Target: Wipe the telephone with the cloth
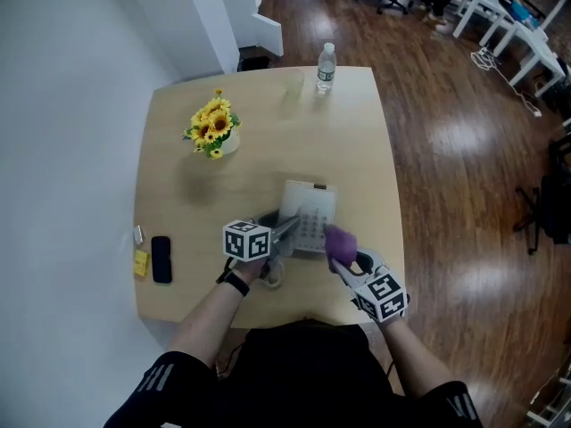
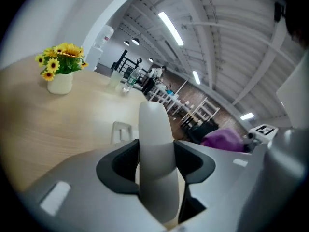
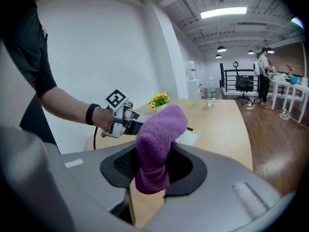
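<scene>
Jaws first: your L gripper (image 2: 155, 166) is clamped on a long pale grey piece, prob. the phone's handset (image 2: 155, 129). Your R gripper (image 3: 153, 170) is squeezed on the purple cloth (image 3: 160, 127), w/ a fat soft bunch poking out past the tips. That bunch is the bit that rubs, so it's good that it sticks out.

You've got the telephone (image 1: 310, 214) on the table (image 1: 268, 150), near your edge & right btw the two grippers. Your L one grips the handset at the phone's left side. I think that's so the phone can't slide & the part under the handset gets bare. Your cloth is at the phone's near right corner, touching or just above it, can't tell which.

Next job, I guess: rub the cloth over the buttons. Go soft, cos a hard push could shove the phone. The flowers (image 1: 212, 127) & bottle (image 1: 326, 68) are well apart at the back, out of your way.
</scene>
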`<state>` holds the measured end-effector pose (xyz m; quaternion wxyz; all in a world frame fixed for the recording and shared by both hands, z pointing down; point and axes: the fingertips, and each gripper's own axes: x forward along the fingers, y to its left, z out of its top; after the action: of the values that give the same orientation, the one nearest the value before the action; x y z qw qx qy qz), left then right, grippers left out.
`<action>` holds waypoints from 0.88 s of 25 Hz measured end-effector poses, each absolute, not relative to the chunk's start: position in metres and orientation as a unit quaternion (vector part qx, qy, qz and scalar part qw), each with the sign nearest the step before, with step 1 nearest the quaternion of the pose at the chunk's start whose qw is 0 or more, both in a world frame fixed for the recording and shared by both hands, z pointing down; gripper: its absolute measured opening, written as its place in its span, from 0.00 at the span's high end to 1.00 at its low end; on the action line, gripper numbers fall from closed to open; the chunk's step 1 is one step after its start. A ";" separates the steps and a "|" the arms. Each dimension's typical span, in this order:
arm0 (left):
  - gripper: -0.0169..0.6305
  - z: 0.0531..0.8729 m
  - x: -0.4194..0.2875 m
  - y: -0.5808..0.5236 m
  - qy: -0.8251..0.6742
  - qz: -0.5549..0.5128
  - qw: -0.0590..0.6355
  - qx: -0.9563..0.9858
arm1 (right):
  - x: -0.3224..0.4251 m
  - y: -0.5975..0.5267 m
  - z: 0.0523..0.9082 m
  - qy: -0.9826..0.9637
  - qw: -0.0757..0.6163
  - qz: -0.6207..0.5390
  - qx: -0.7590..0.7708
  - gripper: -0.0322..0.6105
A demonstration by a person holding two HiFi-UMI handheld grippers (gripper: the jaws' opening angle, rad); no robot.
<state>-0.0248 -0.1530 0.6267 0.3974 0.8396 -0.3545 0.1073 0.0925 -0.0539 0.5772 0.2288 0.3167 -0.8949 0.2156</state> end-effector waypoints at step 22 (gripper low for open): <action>0.66 0.431 -0.092 -0.074 -0.118 -0.262 0.408 0.867 | -0.076 -0.087 0.438 -0.924 0.317 -0.163 0.141 0.74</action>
<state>-0.0919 -0.0736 0.4306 0.4075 0.8669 -0.1178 -0.2618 -0.0763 -0.0869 0.4381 0.3171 0.1408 -0.9237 -0.1626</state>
